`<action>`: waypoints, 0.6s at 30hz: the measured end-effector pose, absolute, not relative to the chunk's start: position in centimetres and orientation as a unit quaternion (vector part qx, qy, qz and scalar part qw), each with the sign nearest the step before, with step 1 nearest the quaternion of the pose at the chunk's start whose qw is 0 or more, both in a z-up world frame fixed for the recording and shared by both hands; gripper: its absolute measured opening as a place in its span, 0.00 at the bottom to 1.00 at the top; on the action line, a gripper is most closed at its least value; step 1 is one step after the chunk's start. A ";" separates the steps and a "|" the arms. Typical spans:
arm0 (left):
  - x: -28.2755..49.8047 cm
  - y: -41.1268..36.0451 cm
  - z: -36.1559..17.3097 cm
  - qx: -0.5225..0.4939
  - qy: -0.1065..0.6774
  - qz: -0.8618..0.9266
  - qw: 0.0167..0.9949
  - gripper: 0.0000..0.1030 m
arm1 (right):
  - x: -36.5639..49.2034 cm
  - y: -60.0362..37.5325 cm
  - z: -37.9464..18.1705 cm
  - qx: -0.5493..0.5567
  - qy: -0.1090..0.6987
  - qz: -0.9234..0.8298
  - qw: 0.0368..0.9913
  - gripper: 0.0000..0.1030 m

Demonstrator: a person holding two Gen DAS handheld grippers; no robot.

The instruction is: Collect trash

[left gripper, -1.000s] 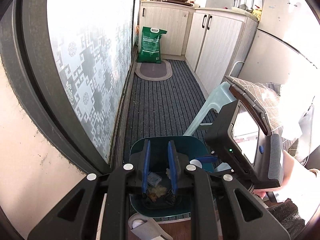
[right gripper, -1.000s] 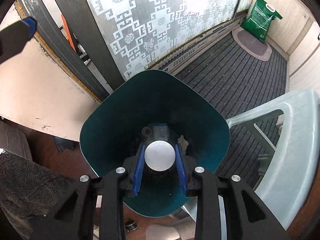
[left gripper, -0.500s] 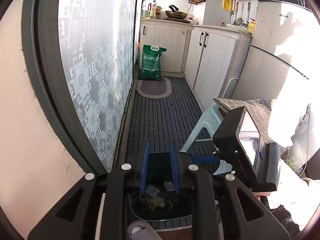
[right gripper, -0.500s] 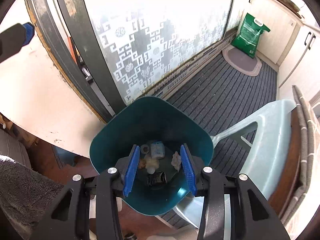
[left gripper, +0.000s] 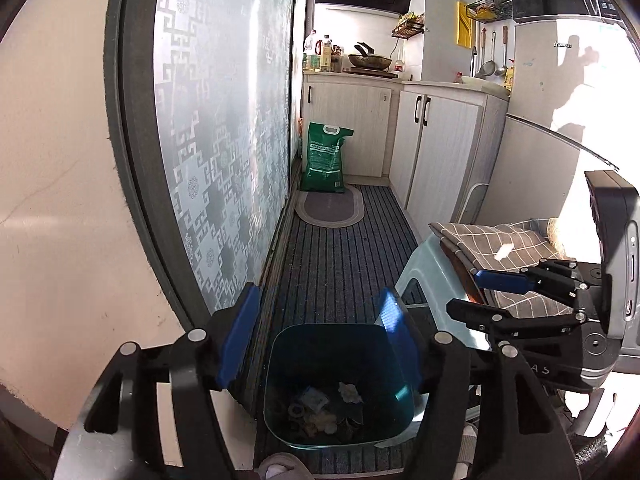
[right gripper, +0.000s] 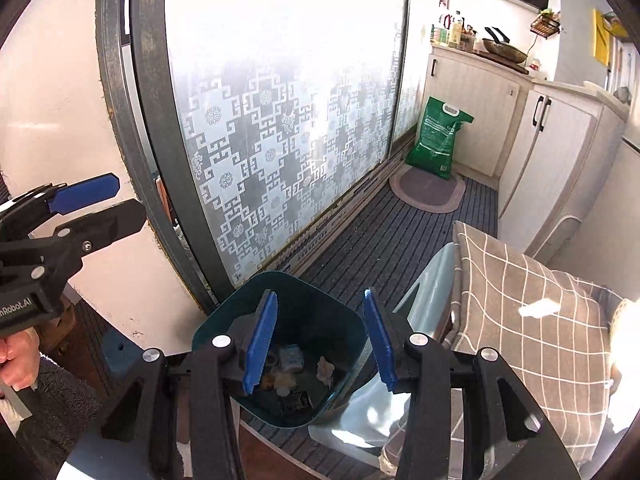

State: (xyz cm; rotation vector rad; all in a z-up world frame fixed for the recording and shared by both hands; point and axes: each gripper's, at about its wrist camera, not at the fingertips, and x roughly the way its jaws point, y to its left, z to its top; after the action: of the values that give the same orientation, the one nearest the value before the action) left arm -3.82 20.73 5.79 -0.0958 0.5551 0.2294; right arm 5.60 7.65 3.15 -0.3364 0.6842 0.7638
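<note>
A dark teal trash bin (left gripper: 338,336) stands on the striped floor mat and holds several scraps of trash (left gripper: 320,412). It also shows in the right wrist view (right gripper: 224,320), with trash (right gripper: 292,372) at its bottom. My left gripper (left gripper: 320,340) is open and empty, well above the bin. My right gripper (right gripper: 322,340) is open and empty, also above the bin. The right gripper shows at the right of the left wrist view (left gripper: 500,292), the left gripper at the left of the right wrist view (right gripper: 92,204).
A pale plastic stool (right gripper: 432,280) with a checked cloth (right gripper: 528,312) stands right of the bin. A frosted sliding door (left gripper: 224,140) runs along the left. A green bag (left gripper: 325,158), an oval rug (left gripper: 330,208) and kitchen cabinets (left gripper: 436,152) lie beyond.
The right gripper let a white round lid fall into the bin. Both grippers opened wider and rose away from the bin.
</note>
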 end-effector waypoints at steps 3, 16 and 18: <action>-4.6 20.2 5.8 -0.044 0.261 0.121 0.957 0.79 | 4.5 5.6 3.9 -0.157 0.309 0.349 0.871 0.57; -6.8 18.2 5.2 -0.034 0.255 0.146 0.955 0.97 | 1.6 -2.3 4.7 -0.133 0.284 0.307 0.899 0.85; -7.1 18.0 4.9 -0.039 0.259 0.142 0.955 0.97 | 1.3 -3.0 4.6 -0.127 0.284 0.302 0.901 0.89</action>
State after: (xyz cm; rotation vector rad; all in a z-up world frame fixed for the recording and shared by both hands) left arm -7.08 18.03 4.88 -0.0795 0.5269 0.2876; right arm 1.25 -3.02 4.59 -0.2635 0.5878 0.6251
